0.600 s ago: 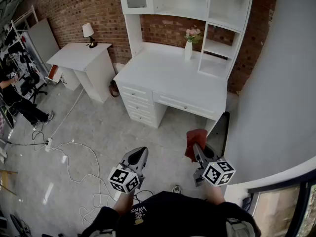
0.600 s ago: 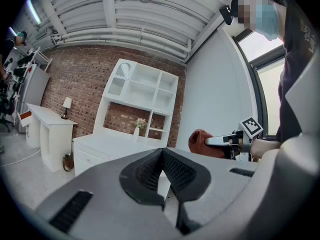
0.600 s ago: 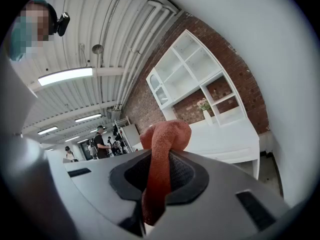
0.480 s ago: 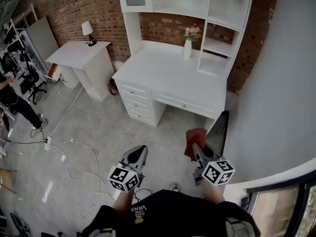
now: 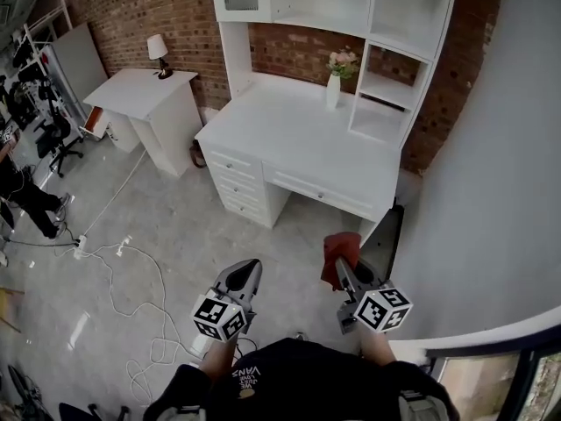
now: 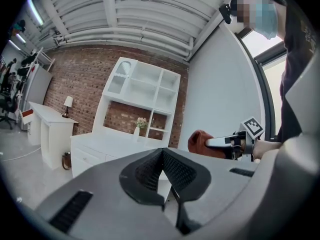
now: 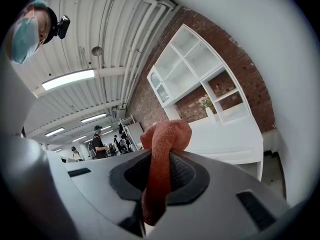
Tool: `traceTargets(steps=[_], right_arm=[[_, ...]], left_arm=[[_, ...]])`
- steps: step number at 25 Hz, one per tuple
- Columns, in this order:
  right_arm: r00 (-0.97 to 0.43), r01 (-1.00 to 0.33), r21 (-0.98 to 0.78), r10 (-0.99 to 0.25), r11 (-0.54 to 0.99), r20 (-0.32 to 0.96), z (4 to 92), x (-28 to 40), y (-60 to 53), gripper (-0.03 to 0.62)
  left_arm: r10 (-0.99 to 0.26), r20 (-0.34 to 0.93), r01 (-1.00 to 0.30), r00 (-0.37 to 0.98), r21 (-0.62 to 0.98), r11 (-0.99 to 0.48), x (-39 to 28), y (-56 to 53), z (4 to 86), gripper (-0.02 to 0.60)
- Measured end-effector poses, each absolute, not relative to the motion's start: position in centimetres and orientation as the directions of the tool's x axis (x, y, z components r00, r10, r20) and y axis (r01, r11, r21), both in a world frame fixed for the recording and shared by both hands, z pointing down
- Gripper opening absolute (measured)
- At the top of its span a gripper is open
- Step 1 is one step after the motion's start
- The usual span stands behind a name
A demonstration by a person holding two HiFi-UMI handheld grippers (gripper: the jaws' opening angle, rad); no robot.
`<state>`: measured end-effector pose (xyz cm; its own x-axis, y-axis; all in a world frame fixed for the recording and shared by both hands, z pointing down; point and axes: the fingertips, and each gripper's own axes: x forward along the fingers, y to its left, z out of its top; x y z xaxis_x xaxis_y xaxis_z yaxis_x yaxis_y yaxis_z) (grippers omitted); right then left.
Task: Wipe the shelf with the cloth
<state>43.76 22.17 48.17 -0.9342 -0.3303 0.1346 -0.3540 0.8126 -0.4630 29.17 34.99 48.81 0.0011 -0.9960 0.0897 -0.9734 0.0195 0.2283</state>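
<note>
Cloth (image 7: 163,154) red, clamped in right tool (image 5: 344,270); left tool (image 6: 162,171) jaws together; shelf (image 5: 367,16) well apart ahead.

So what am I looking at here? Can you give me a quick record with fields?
Setting: white desk with a shelf on top, against a brick wall
Left tongs: shut, empty
Right tongs: shut on a red cloth
On desk: vase of flowers
Wiping: not begun; both tongs are short of the desk, over the floor
</note>
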Motion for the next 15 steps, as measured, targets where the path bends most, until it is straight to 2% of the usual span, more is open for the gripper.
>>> traceTargets(steps=[9,15], right_arm=[[-0.948,-0.318,-0.478,-0.281,0.819,0.151,49.2,43.2,18.8,0.057],[-0.949,-0.314,-0.476,-0.27,0.822,0.16,50.2,40.8,17.1,0.057]], left_arm=[[-0.993,0.105,-0.967,-0.057,0.243,0.081,29.7,33.1,50.2,0.006],[-0.992,0.104,-0.961,-0.073,0.259,0.098,27.3,31.6,51.5,0.006]])
